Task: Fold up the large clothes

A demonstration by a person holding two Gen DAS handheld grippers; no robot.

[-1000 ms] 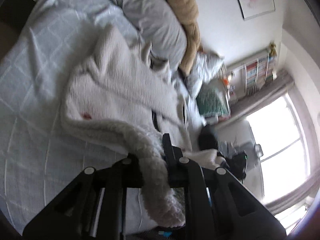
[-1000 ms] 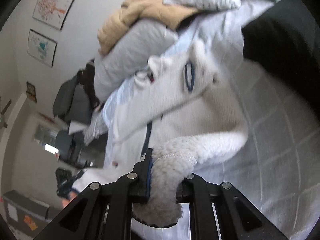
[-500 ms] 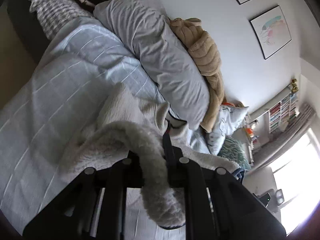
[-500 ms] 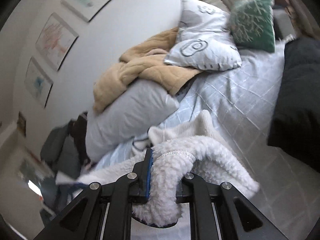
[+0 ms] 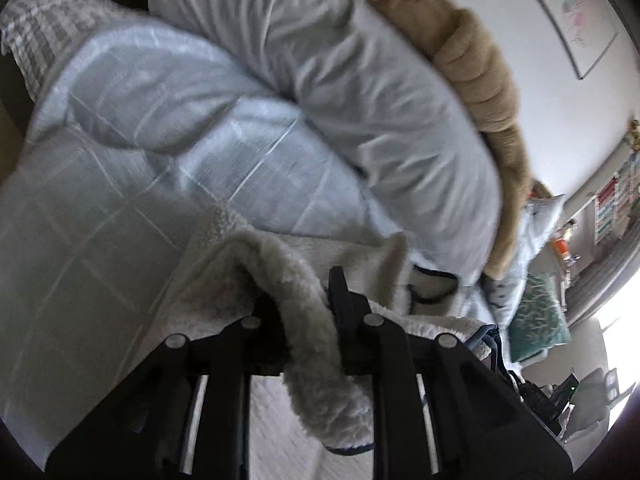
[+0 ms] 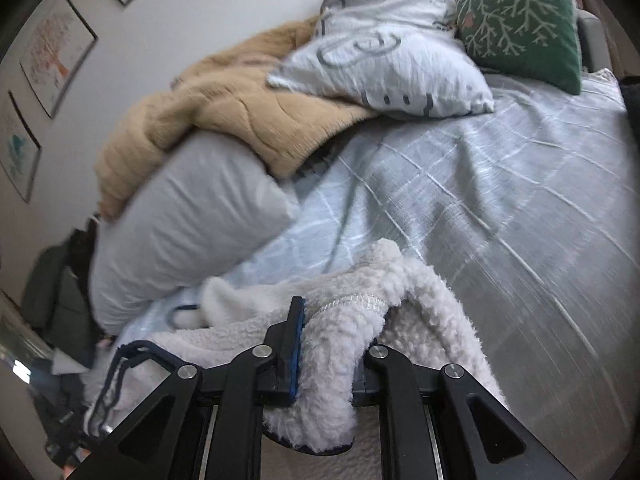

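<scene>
On the bed [image 6: 500, 200], both the left gripper [image 5: 306, 312] and the right gripper [image 6: 332, 344] pinch the white fleece garment [image 6: 400, 296], the left jaws opening around it, so the first fold seems nearly laid and further folds remain.

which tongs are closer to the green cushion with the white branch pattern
Right. The right tongs, pinching the white fleece garment, face the green cushion across open bedspread. The left tongs, opening around the fleece, have it far off to their right.

both claws carried the fleece garment [image 5: 308, 320] edge toward the pillows [image 6: 188, 232], garment now doubled over, left claw [image 5: 304, 304] loosening
</scene>
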